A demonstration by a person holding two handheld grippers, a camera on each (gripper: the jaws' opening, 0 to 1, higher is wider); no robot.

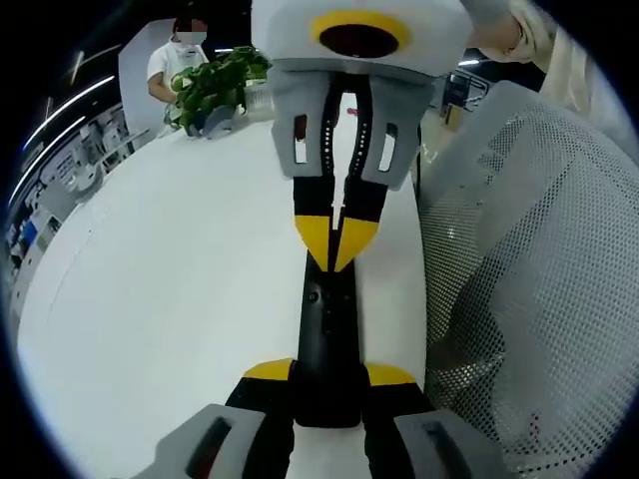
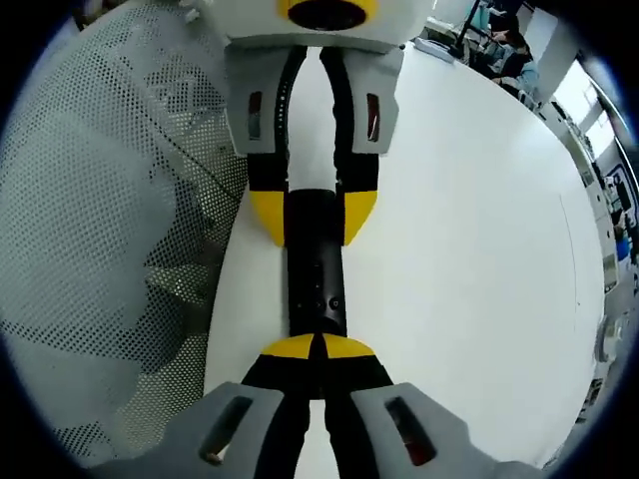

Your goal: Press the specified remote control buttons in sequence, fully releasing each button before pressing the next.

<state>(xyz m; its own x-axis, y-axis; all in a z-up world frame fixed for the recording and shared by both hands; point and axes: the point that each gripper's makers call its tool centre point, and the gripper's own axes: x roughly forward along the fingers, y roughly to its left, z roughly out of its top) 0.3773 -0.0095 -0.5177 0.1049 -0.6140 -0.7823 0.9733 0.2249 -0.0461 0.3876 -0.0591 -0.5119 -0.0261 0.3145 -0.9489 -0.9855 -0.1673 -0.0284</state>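
A slim black remote control (image 1: 324, 339) lies lengthwise on the white table (image 1: 180, 299). My left gripper (image 1: 329, 374) is shut on its near end, with one yellow-tipped jaw on each side. My right gripper (image 1: 336, 249) comes in from the opposite side. Its jaws are shut together and their joined yellow tips rest on the remote's top face near the far end. In the right gripper view those shut tips (image 2: 316, 346) sit on the remote (image 2: 315, 274) just below two small buttons. Beyond them the left gripper (image 2: 314, 215) clamps the remote's other end.
A white mesh chair back (image 1: 529, 249) stands against the table edge beside the remote, and it appears as the chair back (image 2: 100, 230) in the right gripper view. A green potted plant (image 1: 215, 85) and a person (image 1: 180, 50) are at the table's far end. People sit at desks (image 2: 509, 55) beyond.
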